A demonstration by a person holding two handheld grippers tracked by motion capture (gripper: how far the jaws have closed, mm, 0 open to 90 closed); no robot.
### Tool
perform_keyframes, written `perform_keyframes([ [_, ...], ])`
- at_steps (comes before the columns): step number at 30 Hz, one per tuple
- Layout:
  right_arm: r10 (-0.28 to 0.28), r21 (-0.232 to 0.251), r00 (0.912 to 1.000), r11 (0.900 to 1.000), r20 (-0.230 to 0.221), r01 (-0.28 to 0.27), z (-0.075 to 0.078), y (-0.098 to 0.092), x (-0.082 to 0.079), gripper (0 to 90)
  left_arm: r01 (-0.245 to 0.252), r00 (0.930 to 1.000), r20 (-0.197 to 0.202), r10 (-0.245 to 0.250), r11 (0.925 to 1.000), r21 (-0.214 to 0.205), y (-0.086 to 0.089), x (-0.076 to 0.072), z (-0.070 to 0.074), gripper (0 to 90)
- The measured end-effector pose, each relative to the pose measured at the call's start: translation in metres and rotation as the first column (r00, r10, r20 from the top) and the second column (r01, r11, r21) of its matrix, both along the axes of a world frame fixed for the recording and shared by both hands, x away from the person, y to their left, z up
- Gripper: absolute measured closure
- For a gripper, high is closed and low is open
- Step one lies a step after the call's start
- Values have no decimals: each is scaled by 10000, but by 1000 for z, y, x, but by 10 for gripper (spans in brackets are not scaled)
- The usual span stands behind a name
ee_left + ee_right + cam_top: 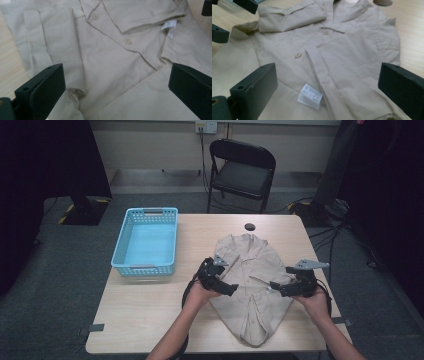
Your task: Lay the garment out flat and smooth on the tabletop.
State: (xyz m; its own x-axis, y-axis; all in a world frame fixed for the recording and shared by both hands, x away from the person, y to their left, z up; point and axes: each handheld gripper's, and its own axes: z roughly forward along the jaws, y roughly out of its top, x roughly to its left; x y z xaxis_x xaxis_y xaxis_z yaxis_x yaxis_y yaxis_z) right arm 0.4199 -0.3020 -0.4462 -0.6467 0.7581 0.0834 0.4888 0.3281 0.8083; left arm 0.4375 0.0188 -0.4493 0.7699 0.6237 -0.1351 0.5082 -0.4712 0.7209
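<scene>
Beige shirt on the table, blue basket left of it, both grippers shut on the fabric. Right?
Not quite. Both grippers are open, not shut on fabric: the left gripper and right gripper each show jaws spread wide above the shirt in their own gripper views. The rest holds: the blue basket sits left of the shirt.

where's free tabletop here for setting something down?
Bare table: the wide near-left patch, bordered by the blue basket, the beige shirt and the near edge. Also a far strip between basket and shirt, up to the round hole. Crowded: centre-right, where the shirt lies with the left gripper and right gripper, both open, over it.
</scene>
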Motion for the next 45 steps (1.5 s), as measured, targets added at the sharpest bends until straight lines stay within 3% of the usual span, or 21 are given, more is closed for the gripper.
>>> perform_keyframes([
  [5,207,-243,9997,9995,-135,-210,-11,4,-7,14,142,9999,-52,-141,9997,179,0,-8,-13,0],
  [13,382,-576,9981,9975,-476,-409,-27,10,-12,26,300,9990,316,-318,9980,549,1,-20,-25,2],
  [22,734,-1643,9949,9828,-692,-839,-42,20,-20,25,609,9964,506,-679,9898,1291,-3,-30,-36,0],
  [25,741,-1712,9951,9816,-657,-844,-42,21,-20,22,656,9956,579,-743,9880,1400,-3,-30,-37,0],
  [31,788,-1657,9927,9818,-915,-932,-43,21,-17,0,776,9945,630,-836,9928,917,2,-29,-42,0],
  [40,664,-1663,9935,9827,-923,-811,-43,22,-17,0,866,9938,623,-923,9923,888,2,-29,-42,0],
  [45,694,-1603,9955,9839,-638,-789,-40,20,-18,92,870,9938,620,-927,9922,887,2,-29,-42,0],
])
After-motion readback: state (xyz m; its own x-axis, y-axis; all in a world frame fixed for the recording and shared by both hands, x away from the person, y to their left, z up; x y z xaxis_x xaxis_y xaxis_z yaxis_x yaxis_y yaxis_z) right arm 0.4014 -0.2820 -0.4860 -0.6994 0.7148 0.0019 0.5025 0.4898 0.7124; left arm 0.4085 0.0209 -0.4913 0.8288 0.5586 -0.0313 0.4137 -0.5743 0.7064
